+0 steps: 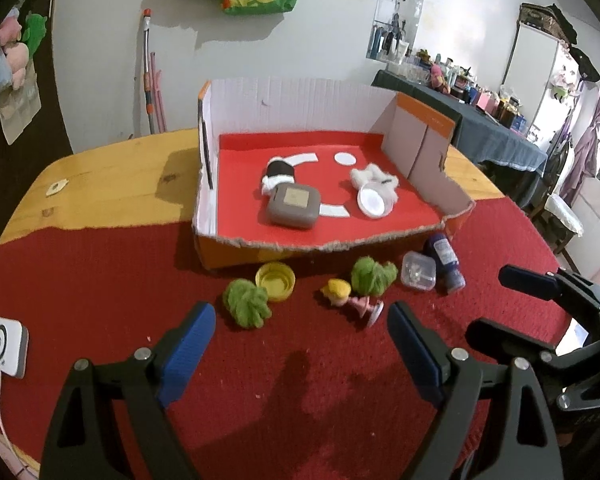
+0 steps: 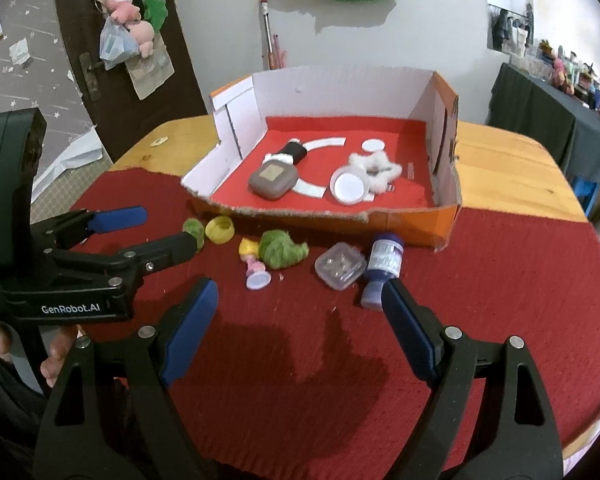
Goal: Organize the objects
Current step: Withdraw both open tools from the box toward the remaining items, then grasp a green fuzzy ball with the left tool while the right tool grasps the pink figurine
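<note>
An open cardboard box (image 1: 428,152) (image 2: 446,216) with a red floor holds a grey case (image 1: 294,206) (image 2: 271,179), a white lid (image 1: 371,200) (image 2: 349,187), a white fluffy piece (image 1: 374,174) and a black-and-white piece (image 1: 280,172). In front of it on the red cloth lie two green pompoms (image 1: 247,302) (image 1: 374,276), a yellow cap (image 1: 275,280) (image 2: 219,229), a small doll (image 1: 352,300) (image 2: 254,266), a clear case (image 1: 419,271) (image 2: 339,265) and a blue bottle (image 1: 446,262) (image 2: 382,266). My left gripper (image 1: 300,324) (image 2: 160,226) is open, just short of the doll. My right gripper (image 2: 298,300) is open, near the bottle.
A white device with a cable (image 1: 6,346) lies at the cloth's left edge. The wooden table (image 1: 112,176) shows beyond the cloth. A dark-covered side table with bottles (image 1: 480,120) stands at the right, a door with hanging toys (image 2: 132,32) at the left.
</note>
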Demonstrator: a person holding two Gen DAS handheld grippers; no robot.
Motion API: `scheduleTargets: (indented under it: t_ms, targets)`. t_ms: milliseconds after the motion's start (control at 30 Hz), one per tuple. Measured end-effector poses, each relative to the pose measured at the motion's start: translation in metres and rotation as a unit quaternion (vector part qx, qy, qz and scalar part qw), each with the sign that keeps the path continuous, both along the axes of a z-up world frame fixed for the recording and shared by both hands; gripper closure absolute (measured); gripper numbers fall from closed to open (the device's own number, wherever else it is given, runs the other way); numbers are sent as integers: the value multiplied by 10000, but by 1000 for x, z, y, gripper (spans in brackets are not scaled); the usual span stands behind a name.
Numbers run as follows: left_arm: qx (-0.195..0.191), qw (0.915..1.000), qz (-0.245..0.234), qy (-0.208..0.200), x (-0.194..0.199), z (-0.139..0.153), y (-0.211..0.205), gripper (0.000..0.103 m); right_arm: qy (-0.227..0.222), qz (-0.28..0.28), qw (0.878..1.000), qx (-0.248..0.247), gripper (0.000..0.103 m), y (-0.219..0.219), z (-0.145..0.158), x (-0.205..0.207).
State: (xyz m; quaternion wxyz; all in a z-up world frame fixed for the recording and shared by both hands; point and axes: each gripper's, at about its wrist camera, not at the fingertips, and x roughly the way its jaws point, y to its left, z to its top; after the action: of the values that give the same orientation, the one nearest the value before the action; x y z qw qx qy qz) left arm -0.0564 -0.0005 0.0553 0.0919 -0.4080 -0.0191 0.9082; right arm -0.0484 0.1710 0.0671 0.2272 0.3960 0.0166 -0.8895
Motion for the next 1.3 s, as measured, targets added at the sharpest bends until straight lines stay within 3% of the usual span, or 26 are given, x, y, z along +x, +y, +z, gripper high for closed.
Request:
scheduleTargets:
  t_ms: [667, 1000, 1300]
  targets:
    - [95, 9992, 256, -297, 5, -30, -20, 14, -420, 167, 9989, 82, 19, -13, -38, 5]
    - [142, 9981, 434, -412, -7, -39, -35, 14, -610, 336, 9975, 135, 37, -28, -52, -4]
    - [157, 9979, 424, -460, -21, -42, -38, 14, -581, 428, 9973, 147, 47, -41, -53, -18]
